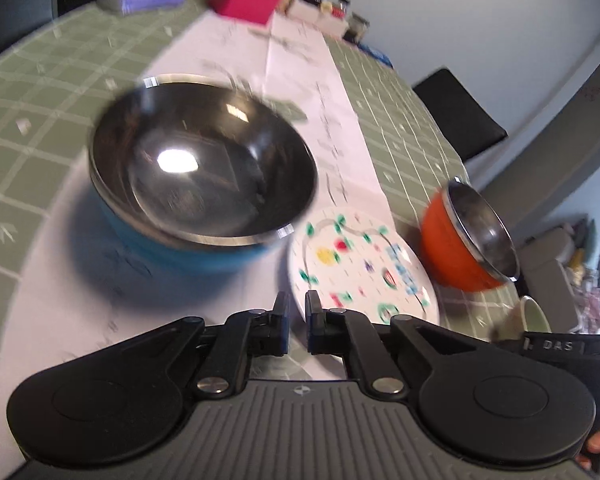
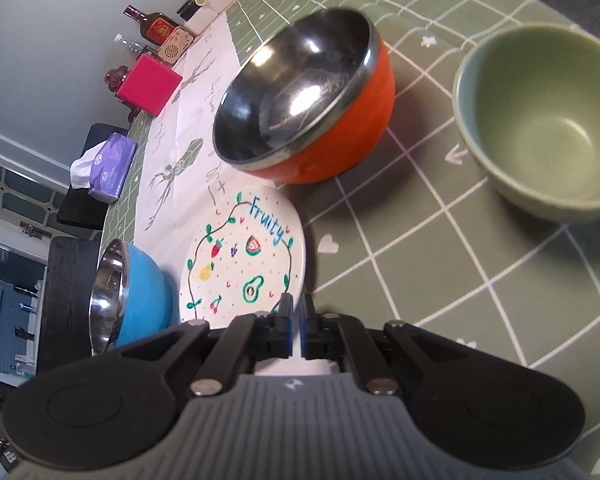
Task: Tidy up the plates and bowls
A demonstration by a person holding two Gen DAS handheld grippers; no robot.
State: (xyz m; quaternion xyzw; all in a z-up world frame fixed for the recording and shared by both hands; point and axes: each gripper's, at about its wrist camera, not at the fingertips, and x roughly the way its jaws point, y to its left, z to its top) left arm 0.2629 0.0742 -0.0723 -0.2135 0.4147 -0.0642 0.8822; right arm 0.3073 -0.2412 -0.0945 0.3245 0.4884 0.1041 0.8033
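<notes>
Four dishes are spread singly across the green checked bench (image 2: 420, 264), the round white fruit-painted plate (image 2: 244, 256) nearest, flanked by the blue steel-lined bowl (image 1: 204, 184), orange steel-lined bowl (image 2: 308, 100) and green ceramic bowl (image 2: 540, 128), while the left tool (image 1: 297, 322) and right tool (image 2: 296, 320) are held closed and empty above the plate's near edge, seemingly before stacking.

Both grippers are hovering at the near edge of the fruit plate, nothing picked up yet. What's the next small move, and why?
Probably open the right gripper first. Its jaws are shut and empty, right at the near rim of the Fruity plate, so it cannot take the rim as it stands. The left gripper is shut too. The blue bowl, orange bowl and green bowl all stand separate, unstacked.
</notes>
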